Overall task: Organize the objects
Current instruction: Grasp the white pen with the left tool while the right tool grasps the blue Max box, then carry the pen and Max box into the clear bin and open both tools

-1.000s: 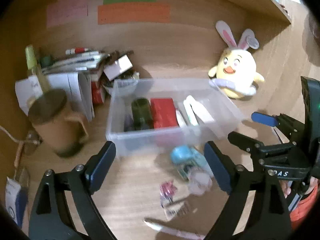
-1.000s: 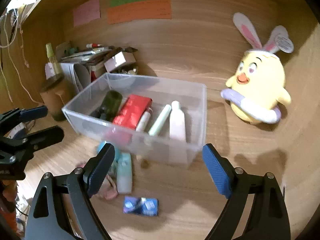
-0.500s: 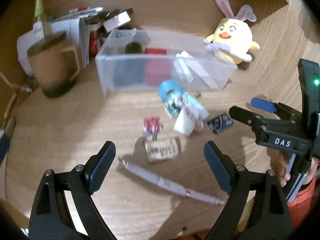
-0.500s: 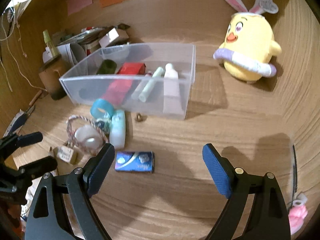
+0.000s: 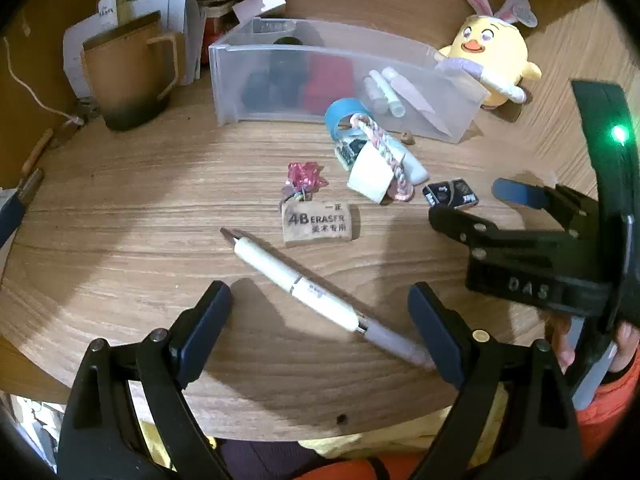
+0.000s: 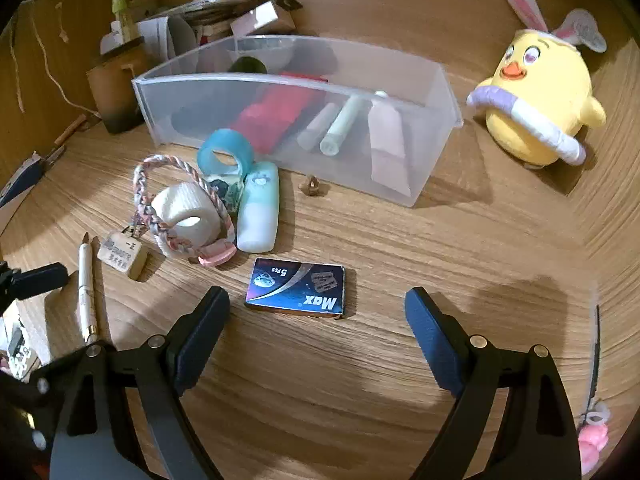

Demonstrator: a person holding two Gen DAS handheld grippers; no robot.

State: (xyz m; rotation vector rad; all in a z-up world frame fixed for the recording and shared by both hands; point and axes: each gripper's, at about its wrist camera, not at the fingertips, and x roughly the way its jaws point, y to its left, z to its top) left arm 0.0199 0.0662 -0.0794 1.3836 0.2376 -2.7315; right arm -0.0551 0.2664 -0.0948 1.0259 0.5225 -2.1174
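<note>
We have pulled both grippers back from the bin [image 6: 420, 148]; left gripper [image 5: 320, 320] gapes over the pen [image 5: 296, 280], right gripper [image 6: 316, 320] wide near the box [image 6: 296, 288].

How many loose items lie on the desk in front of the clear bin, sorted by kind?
Tape rolls: 2, blue and white
Pens: 1
Erasers: 1
Small boxes: 1
Braided cords: 1
Mint tubes: 1
Pink foil trinkets: 1
Small brown bits: 1
Total: 9
</note>
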